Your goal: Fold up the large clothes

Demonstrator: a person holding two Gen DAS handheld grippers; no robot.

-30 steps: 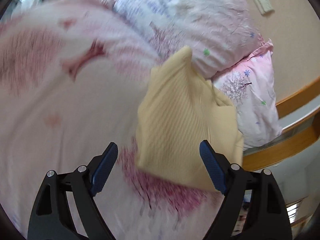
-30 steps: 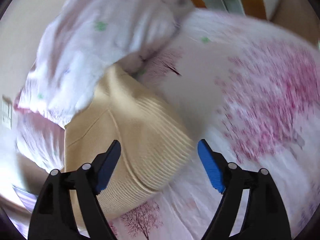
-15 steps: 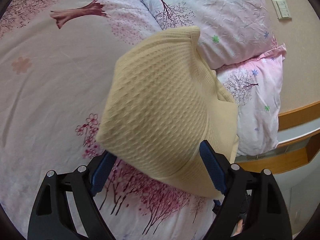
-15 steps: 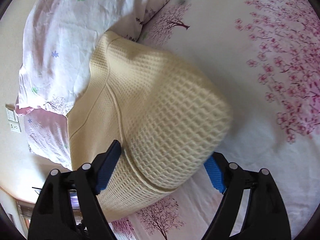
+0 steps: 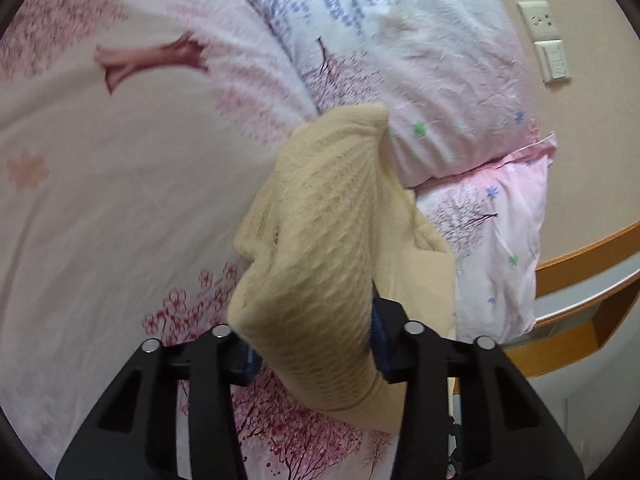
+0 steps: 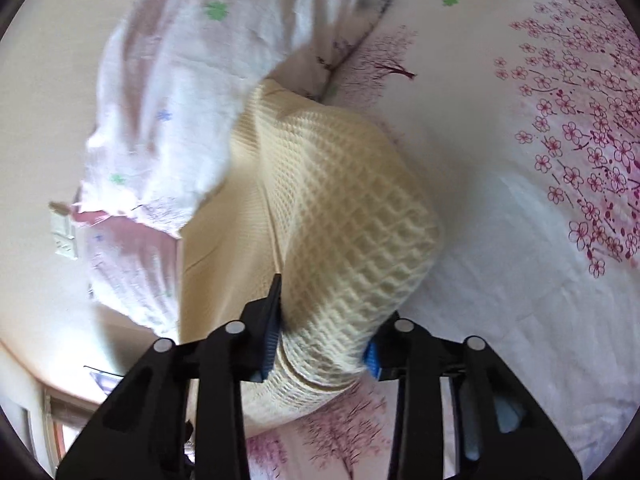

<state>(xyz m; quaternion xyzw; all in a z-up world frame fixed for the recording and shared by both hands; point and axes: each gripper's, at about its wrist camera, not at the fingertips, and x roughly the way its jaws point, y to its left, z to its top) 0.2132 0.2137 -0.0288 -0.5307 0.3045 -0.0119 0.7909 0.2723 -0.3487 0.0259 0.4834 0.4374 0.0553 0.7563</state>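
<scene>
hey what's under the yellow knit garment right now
Under the garment lies the floral bedspread; its far end leans against the pillows. Both grippers, left and right, have just closed on its near folds. The bedspread directly beneath is covered.

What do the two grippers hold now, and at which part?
Both have just closed on the folded yellow waffle-knit garment: left gripper and right gripper each pinch a bunched near edge.

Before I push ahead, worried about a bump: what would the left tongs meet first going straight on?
The left tongs, just closed on the yellow knit garment, meet more of that garment first; beyond it probably the pillows, though depth is unclear.
</scene>
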